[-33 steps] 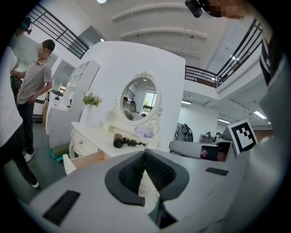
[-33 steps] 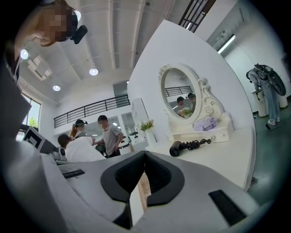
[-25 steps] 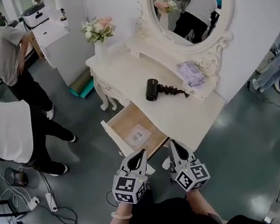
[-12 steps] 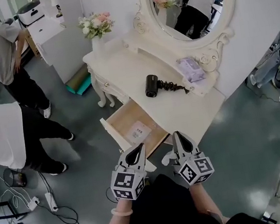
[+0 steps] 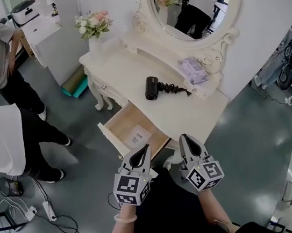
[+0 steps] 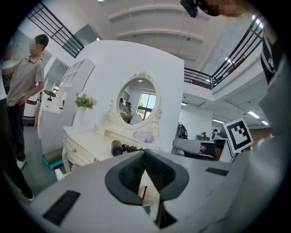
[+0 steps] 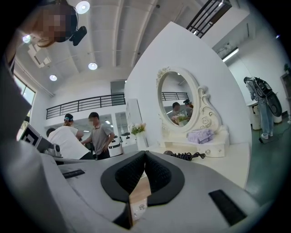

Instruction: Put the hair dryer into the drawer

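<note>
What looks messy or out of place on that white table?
Only small things. The hair dryer lies on its side on the table, with its curly cord trailing loose beside it. The drawer below the tabletop stands pulled open. Nothing looks spilled or broken.

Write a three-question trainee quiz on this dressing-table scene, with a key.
1. True or false: the hair dryer lies inside the drawer.
2. What lies in the open drawer? A: a white sheet. B: a hairbrush. C: a folded towel.
3. Fill in: the left claw and the right claw are both ____ and hold nothing.
Key: 1 false, it lies on the tabletop. 2 A. 3 shut.
</note>
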Tool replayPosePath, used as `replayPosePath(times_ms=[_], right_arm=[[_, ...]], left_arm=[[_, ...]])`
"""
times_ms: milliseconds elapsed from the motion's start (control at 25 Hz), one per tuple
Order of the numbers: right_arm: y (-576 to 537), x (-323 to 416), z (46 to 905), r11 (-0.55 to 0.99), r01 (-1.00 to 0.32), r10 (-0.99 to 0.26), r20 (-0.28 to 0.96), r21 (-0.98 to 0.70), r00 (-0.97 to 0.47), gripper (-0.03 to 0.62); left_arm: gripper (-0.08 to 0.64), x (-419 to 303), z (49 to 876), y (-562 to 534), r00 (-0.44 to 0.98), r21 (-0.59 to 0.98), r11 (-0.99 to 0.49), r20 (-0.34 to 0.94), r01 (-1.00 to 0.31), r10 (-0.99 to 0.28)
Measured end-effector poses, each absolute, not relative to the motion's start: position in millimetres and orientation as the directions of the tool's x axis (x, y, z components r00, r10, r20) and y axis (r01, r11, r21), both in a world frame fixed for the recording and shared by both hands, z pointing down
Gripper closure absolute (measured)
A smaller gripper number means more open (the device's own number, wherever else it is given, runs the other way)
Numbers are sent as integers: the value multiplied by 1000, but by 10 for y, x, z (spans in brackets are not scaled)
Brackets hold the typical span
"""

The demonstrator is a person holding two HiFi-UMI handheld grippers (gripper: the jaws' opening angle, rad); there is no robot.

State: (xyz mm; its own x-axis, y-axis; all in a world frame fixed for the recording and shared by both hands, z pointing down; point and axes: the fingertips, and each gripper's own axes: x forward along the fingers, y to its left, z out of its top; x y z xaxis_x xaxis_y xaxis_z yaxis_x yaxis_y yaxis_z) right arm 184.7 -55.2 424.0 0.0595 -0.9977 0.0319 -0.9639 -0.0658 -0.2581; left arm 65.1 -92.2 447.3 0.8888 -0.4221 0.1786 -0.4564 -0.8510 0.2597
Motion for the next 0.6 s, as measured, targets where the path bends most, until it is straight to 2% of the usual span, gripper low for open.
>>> replayPosePath(times_ms=[600], right_arm=[[-1087,2353,4051,-10,-984,-999,41,-181,3,569]], left_arm=[[555,1202,4264,-1426,894,190,-878,192,-439,-405]])
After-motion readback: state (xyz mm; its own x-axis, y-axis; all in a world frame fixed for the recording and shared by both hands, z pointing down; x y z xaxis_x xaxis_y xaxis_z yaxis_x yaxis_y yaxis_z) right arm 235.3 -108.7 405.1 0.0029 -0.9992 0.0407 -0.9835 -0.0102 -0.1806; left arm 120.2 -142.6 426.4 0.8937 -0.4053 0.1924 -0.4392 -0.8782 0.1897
